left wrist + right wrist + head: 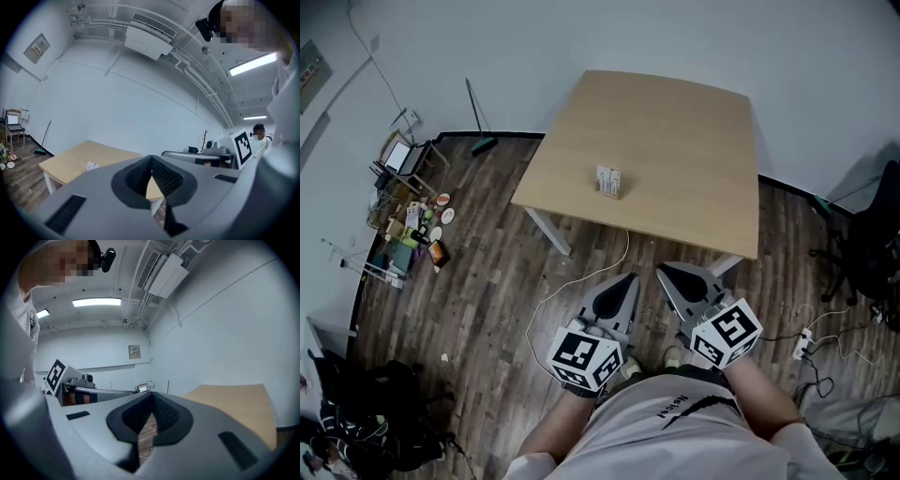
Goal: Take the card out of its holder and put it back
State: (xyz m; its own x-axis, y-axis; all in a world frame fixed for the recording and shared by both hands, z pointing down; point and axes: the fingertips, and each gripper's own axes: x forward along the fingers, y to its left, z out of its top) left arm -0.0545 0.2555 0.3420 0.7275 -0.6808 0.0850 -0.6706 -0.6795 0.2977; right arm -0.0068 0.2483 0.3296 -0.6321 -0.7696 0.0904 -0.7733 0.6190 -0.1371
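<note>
the card (607, 177) stands in its holder (614, 191) near the middle of the light wooden table (694, 150), a little toward its near left side. the two are too small in the head view to separate clearly.

both grippers are held low in front of the person, over the dark plank floor (487, 281). they are short of the table's near edge and well apart from the card. the left gripper (629, 278) points toward the table, and the card lies ahead of it, slightly to its left. the right gripper (667, 271) is just beside the left one, and the card lies ahead of it and further to the left.

in the left gripper view the jaws are closed together at the tips, with nothing between them. the card in its holder shows small on the table top, to the left of the jaws. in the right gripper view the jaws are also closed and empty, and only a bare part of the table shows at the right.

a white cable (572, 281) lies on the floor near the table's near edge.
</note>
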